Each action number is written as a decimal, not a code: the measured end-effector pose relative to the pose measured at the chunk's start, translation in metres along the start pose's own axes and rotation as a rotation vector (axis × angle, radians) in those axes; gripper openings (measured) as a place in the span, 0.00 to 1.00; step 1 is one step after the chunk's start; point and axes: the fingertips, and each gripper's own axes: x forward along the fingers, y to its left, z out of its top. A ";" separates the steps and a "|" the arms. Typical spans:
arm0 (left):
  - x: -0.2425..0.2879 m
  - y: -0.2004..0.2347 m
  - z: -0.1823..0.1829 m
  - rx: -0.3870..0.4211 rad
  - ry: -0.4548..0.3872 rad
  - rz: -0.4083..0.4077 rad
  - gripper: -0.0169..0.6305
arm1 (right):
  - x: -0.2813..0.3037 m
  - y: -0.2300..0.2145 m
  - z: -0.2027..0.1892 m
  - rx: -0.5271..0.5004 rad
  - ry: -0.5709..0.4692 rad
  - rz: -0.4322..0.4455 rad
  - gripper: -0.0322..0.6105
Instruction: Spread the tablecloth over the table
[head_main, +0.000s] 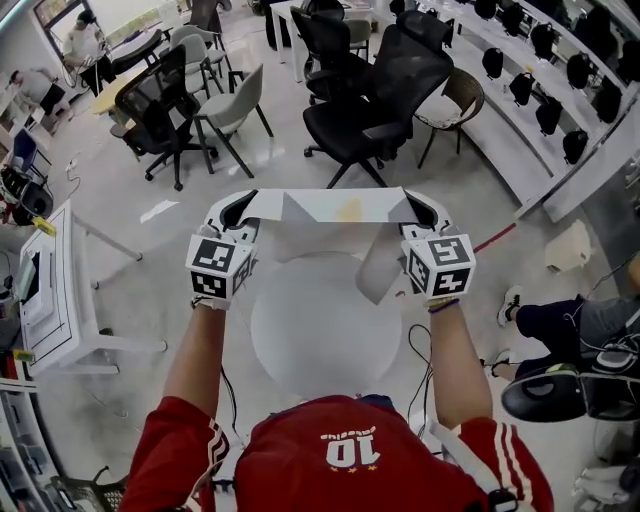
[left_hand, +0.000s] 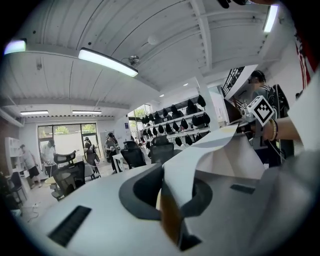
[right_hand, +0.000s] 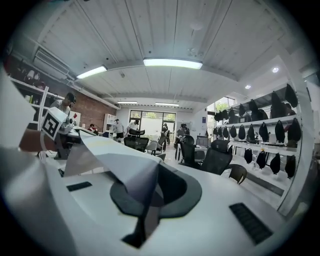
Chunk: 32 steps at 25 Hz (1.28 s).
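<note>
Evidently the tablecloth looks light, thin and floppy, so we judge its corners the best hold. It hangs stretched above the round counter, with the fingers of the left gripper and right gripper clamped on its top edge.

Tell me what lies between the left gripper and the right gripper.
The white tablecloth, stretched from left gripper to right gripper; the head view shows it.

Left tongs, right tongs grip tablecloth taut; round table below.

Bright, even indoor light from ceiling tubes; strong fisheye bend, dark vignette corners; close foreground soft.
</note>
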 end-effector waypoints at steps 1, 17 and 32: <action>-0.007 -0.003 -0.004 0.013 0.008 -0.008 0.06 | -0.004 0.005 -0.002 -0.003 0.008 0.004 0.07; -0.109 -0.070 -0.083 0.165 0.150 -0.196 0.07 | -0.078 0.079 -0.064 -0.111 0.184 0.071 0.07; -0.163 -0.141 -0.139 0.026 0.243 -0.260 0.07 | -0.155 0.111 -0.149 -0.048 0.320 0.059 0.07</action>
